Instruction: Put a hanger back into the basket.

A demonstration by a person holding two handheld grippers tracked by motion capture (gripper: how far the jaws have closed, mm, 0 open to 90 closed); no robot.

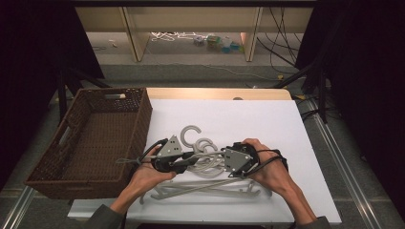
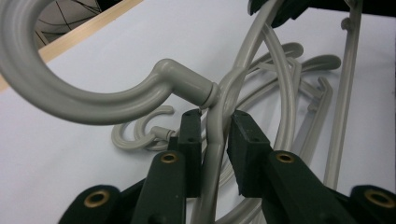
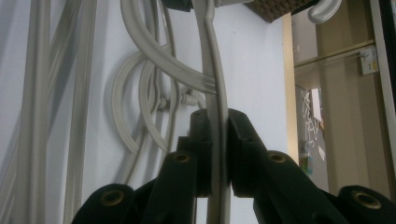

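Near the front edge of the white tabletop (image 1: pixel 267 119), a pile of pale grey plastic coat hangers (image 1: pixel 210 183) lies tangled, its lower bars partly covered by both hands. The left gripper (image 2: pixel 214 133) is nearly shut around the top grey hanger (image 2: pixel 219 100) just below its hook, though pad contact is hard to judge. The right gripper (image 3: pixel 218 126) is clamped tight on that hanger's arm; a brown wicker basket (image 1: pixel 138 124) sits at the left edge.

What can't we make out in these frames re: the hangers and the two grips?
- High view: the hands and both gripper bodies cover where the left gripper and right gripper meet the hanger.
- Left gripper view: the hanger sits between the pads; whether the right-hand pad presses is unclear.
- High view: how many hangers are in the pile; they overlap.
- Basket: near wall hides its near floor.
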